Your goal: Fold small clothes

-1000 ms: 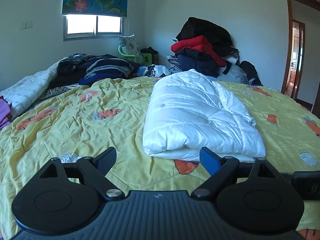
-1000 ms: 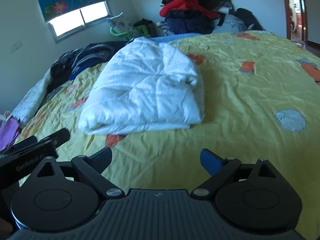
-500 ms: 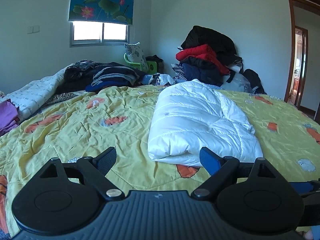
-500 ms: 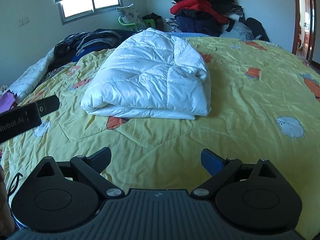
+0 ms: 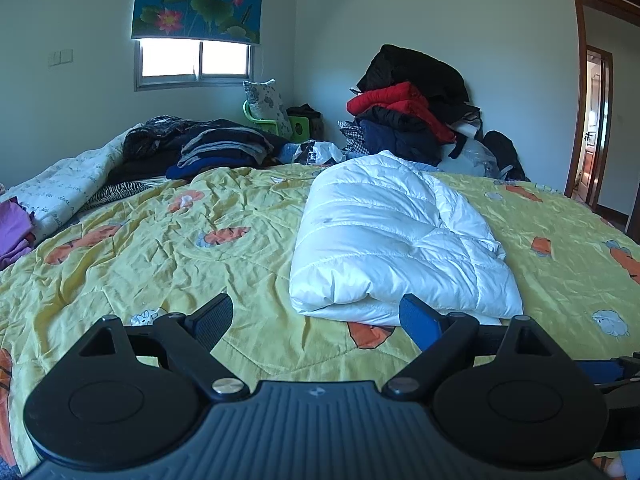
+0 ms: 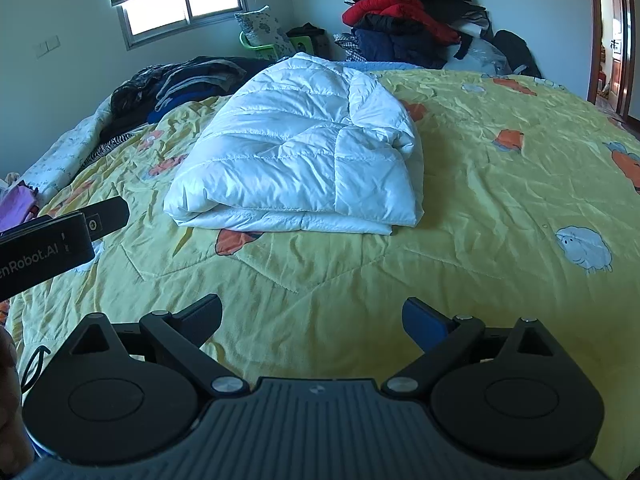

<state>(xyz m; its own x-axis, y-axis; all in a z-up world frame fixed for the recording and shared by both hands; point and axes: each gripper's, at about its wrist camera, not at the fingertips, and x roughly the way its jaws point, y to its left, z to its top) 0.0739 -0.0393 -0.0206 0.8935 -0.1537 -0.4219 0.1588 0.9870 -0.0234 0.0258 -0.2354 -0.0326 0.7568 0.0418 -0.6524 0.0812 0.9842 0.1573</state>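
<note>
Your white padded jacket (image 6: pixel 296 148) lies folded into a thick bundle on the yellow bedspread (image 6: pixel 500 200), toward 12 o'clock from both tools and apart from them; in the left view it sits a little to the 1 o'clock side. Your left gripper (image 5: pixel 316 320) and right gripper (image 6: pixel 312 316) both have their jaws spread wide and hold nothing, hovering above bare bedspread short of the bundle's near edge. To my eye the folding of this piece is done or close to it: the layers are stacked, the near edge is rolled under, and only the right side looks a bit loose. So you are between steps. If you want it tidier, reach to the loose flap at about 1 o'clock and press it flat; otherwise your next move calls for fetching another garment, perhaps from the dark pile of clothes (image 5: pixel 216 148) at 10 o'clock near the window (image 5: pixel 196 62), and that means a long reach across the bed.
</note>
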